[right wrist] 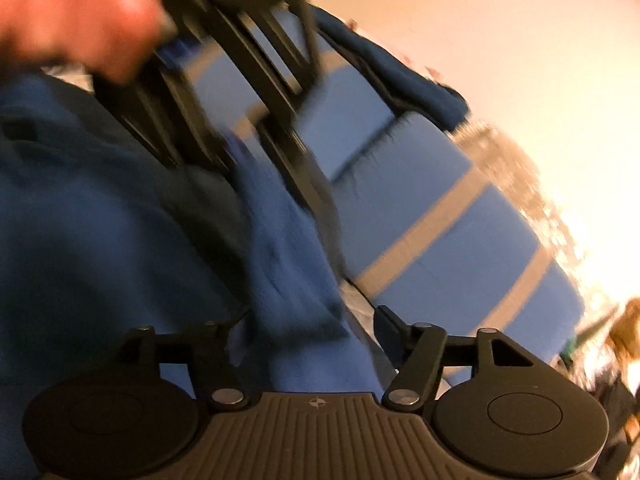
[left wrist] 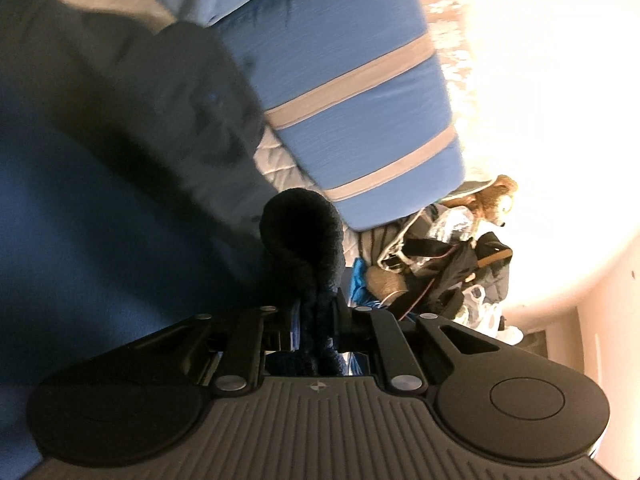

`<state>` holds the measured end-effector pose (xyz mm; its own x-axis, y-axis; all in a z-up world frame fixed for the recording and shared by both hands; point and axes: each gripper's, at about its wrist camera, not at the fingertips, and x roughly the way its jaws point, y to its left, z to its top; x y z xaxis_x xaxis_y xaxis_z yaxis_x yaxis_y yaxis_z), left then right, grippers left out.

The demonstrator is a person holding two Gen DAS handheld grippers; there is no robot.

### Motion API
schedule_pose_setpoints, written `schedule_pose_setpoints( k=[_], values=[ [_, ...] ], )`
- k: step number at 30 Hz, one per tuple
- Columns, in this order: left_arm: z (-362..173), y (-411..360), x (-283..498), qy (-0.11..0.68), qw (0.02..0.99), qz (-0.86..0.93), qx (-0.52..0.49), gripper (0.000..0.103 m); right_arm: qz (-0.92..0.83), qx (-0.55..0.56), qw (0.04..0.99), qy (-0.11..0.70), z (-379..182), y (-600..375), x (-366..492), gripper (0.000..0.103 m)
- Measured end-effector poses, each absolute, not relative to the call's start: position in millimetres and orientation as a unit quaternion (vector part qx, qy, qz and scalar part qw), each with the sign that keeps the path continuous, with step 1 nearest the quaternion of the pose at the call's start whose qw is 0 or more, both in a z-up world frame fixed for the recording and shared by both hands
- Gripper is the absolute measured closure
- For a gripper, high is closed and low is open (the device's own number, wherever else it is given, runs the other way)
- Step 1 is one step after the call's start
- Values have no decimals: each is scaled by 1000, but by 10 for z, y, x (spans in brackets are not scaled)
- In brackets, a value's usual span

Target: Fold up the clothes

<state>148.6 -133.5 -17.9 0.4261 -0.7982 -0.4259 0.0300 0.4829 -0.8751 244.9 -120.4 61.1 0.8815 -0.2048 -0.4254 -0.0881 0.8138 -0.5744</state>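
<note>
Left wrist view: left gripper pinching a bunched fold of the dark blue garment; a clutter of bags lies beyond. Right wrist view: right gripper spread, garment between its jaws; a hand appears. Striped blue cushion behind; bright wall.

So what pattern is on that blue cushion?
Plain blue cushion with grey stripes across it, clearest in the left wrist view.

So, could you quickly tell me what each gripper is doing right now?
Left gripper: shut on a bunched fold of the dark blue garment.
Right gripper: open, the blue cloth lying loose between its fingers.
</note>
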Motion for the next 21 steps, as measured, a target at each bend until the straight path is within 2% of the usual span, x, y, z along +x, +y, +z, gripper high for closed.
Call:
schedule_pose_setpoints(
  k=[2, 6, 14, 21],
  values=[
    [-88, -1290, 1470, 444, 739, -289, -416, 89, -58, -285, 924, 248, 591, -1385, 2517, 31],
    [67, -1174, 1426, 423, 756, -296, -402, 90, -109, -260, 927, 249, 515, -1777, 2560, 18],
    [267, -789, 1317, 388, 787, -295, -378, 90, -190, -212, 915, 285, 180, -2626, 2408, 16],
    [323, -311, 1277, 370, 805, -264, -381, 90, -216, -101, 923, 303, -6, -3267, 2208, 15]
  ],
)
